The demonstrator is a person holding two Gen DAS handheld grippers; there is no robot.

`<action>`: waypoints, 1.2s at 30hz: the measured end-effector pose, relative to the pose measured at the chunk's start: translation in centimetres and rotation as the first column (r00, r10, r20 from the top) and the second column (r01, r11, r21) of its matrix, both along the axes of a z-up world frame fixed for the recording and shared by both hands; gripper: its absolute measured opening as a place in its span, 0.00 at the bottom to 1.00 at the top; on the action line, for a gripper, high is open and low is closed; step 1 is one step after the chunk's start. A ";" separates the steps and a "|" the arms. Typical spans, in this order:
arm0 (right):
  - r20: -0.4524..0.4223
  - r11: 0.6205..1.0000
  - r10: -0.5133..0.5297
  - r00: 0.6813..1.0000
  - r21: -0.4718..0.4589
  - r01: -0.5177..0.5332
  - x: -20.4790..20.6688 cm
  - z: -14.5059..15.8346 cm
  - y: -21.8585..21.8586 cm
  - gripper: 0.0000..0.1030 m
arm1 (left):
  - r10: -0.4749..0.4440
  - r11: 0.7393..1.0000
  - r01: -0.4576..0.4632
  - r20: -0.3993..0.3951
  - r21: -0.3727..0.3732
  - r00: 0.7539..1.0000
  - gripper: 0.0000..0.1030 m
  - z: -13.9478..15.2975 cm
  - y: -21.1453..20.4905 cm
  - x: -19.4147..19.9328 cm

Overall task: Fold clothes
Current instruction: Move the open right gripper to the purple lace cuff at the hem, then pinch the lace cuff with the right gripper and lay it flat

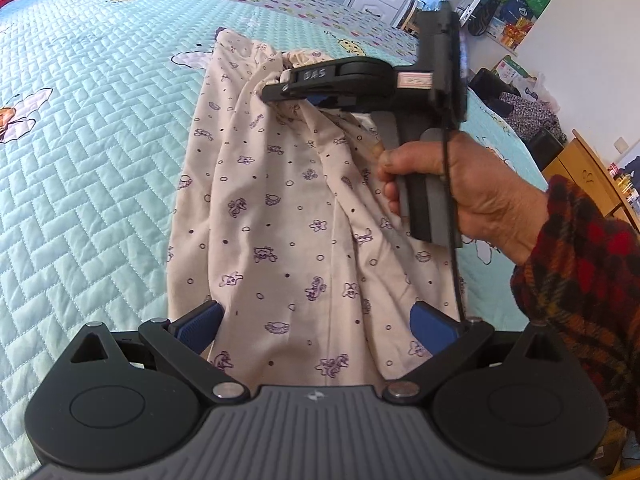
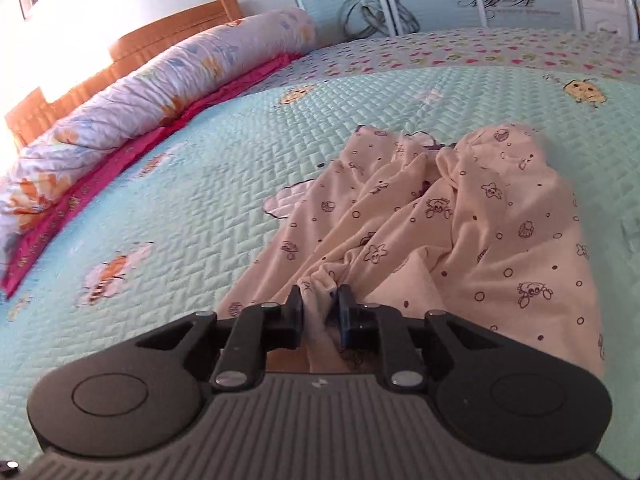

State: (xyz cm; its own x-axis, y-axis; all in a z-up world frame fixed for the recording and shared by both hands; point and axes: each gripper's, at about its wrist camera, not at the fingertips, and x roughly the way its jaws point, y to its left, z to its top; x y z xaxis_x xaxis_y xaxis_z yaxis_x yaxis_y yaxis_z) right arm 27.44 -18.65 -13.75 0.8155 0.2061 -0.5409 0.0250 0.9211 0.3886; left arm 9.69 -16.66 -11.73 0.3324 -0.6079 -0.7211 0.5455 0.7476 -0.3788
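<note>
- Across centre frame, on turquoise quilted bedspread (image 1: 80,200): cream printed garment (image 1: 280,220), lying rumpled.
- At lower frame: left gripper (image 1: 316,324), spread wide, empty, straddling cloth.
- Upper right: right gripper (image 2: 320,304), pinched onto a garment fold.
- Upper left of right view: rolled floral duvet (image 2: 140,92), wooden headboard (image 2: 180,20).

The left gripper (image 1: 316,328) is spread wide, while the right gripper (image 2: 320,308) is pinched nearly closed.
</note>
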 end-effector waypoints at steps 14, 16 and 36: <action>-0.057 0.955 -0.063 0.996 0.286 0.076 -6.9 -0.9 -3.3 0.51 | 0.004 1.000 -0.004 0.004 0.027 1.000 1.00 1.5 -0.2 -2.4; -0.058 0.956 -0.049 0.997 0.286 0.064 -7.1 -1.4 -2.6 0.52 | 0.009 0.999 -0.010 0.004 0.035 1.000 1.00 1.6 0.0 -2.9; -0.217 0.529 0.440 0.871 -0.721 -0.447 -28.2 0.7 14.0 0.58 | 0.118 0.990 -0.119 0.021 0.076 0.993 1.00 4.2 4.6 -6.0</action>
